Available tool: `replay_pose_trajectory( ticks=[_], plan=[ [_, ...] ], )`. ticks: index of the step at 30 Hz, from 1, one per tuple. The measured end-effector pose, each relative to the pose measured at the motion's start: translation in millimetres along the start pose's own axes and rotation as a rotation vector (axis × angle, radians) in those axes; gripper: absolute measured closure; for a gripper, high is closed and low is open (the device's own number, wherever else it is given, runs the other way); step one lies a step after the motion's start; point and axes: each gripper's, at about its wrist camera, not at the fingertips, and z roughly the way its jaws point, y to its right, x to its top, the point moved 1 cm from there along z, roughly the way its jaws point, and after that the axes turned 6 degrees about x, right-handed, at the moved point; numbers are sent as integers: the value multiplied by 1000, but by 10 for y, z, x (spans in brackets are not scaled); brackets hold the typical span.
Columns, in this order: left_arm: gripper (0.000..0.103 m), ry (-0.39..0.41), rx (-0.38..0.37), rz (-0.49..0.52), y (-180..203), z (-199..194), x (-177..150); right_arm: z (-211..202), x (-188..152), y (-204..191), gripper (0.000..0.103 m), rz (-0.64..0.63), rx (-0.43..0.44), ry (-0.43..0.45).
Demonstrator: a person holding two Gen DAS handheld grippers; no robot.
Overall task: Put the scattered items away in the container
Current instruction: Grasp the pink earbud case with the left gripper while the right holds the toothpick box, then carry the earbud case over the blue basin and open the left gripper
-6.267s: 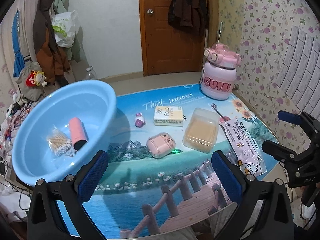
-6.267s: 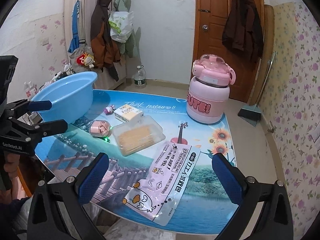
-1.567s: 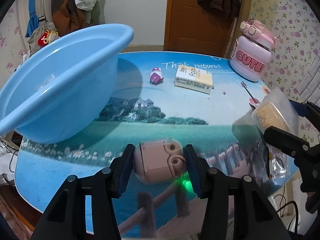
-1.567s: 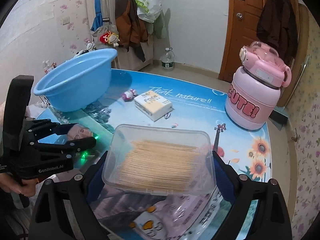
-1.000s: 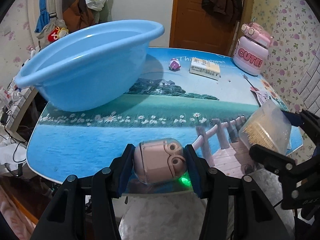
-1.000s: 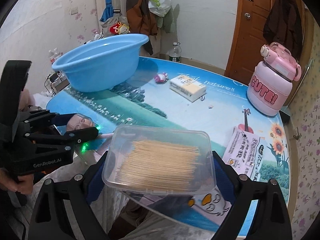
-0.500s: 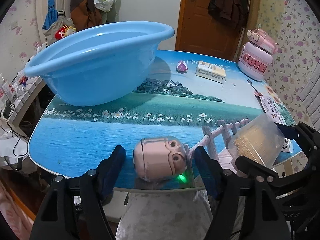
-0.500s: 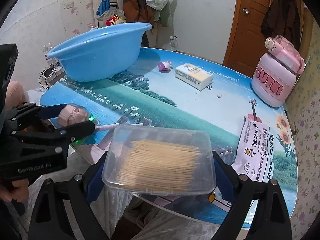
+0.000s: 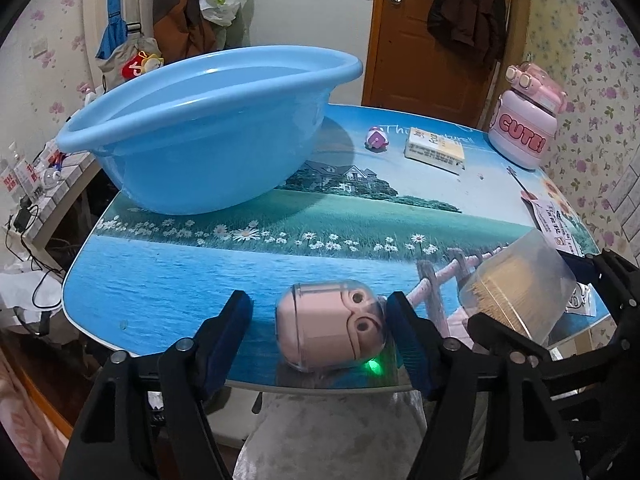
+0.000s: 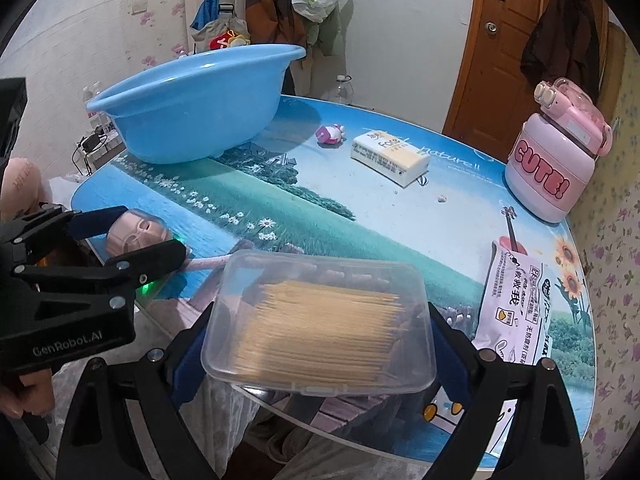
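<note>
The pink case [image 9: 330, 334] lies between the spread left gripper [image 9: 320, 334] jaws (just closing) — only the right pad is touched.

Lt-blue basin [image 9: 192, 128], pink earbud case [image 9: 328, 330] w/ green light, floral wallpaper [image 9: 600, 60].

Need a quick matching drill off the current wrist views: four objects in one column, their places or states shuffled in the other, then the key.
Things:
1. clear box of sticks
2. pink earbud case
3. blue basin
4. pink bottle

States:
A. upright at the table's far right corner
B. on the table's near edge, between open jaws
C. gripped between the right gripper pads
D. far left on the table, nothing visible inside from here

Pairs: 1-C, 2-B, 3-D, 4-A
</note>
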Motion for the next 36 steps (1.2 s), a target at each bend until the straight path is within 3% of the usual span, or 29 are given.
replay_pose_trajectory(
  ticks=[6, 20, 36],
  plan=[
    [55, 13, -13, 13, 17, -20, -6, 32, -3, -3, 8, 15, -8, 32],
    [55, 12, -73, 2, -52, -56, 41, -125, -1, 82, 10, 67, -13, 113],
    [55, 121, -113, -10, -208, -517, 390, -471, 328, 67, 10, 42, -51, 189]
  ],
)
